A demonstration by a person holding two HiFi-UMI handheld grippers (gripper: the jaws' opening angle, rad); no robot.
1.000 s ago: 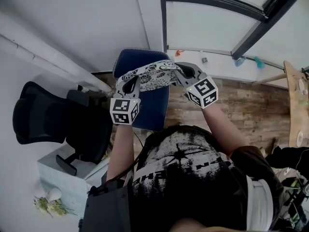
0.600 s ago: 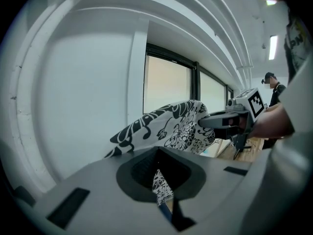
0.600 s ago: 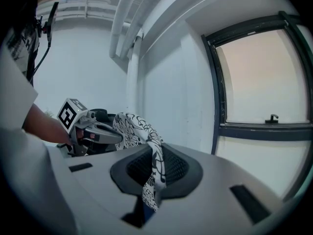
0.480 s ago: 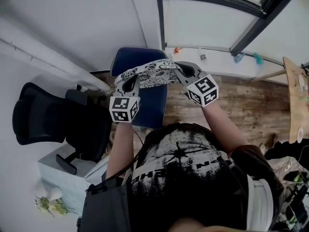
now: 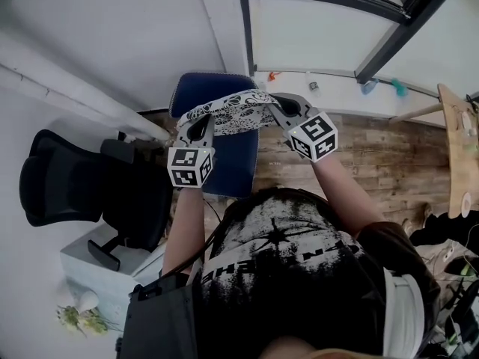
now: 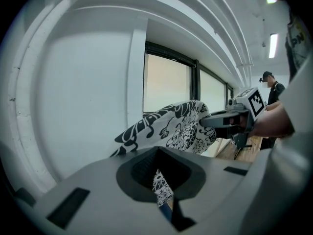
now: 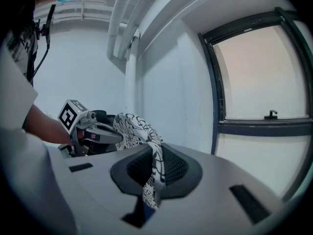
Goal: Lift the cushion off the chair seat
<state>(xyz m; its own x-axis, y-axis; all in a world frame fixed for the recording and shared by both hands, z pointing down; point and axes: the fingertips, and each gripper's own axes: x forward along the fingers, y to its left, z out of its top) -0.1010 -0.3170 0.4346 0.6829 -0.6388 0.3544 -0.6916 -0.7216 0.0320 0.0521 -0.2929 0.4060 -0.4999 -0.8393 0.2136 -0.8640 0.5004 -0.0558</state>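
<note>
A flat cushion (image 5: 228,114) in a black-and-white flower print hangs in the air above a blue chair seat (image 5: 224,148). My left gripper (image 5: 191,132) is shut on the cushion's left edge, and my right gripper (image 5: 278,112) is shut on its right edge. In the left gripper view the printed fabric (image 6: 162,192) is pinched between the jaws, and the cushion (image 6: 171,126) stretches across to my right gripper (image 6: 210,123). In the right gripper view the fabric (image 7: 154,173) is clamped between the jaws, and my left gripper (image 7: 115,137) holds the far end.
A black office chair (image 5: 82,189) stands at the left beside a pale box (image 5: 112,264). A white wall and a dark-framed window (image 5: 322,21) lie beyond the blue chair. Wooden floor (image 5: 382,163) runs off to the right, where a table edge (image 5: 456,148) shows.
Both grippers and the cushion have shifted very slightly up in the head view. The grip on both edges is the same.
</note>
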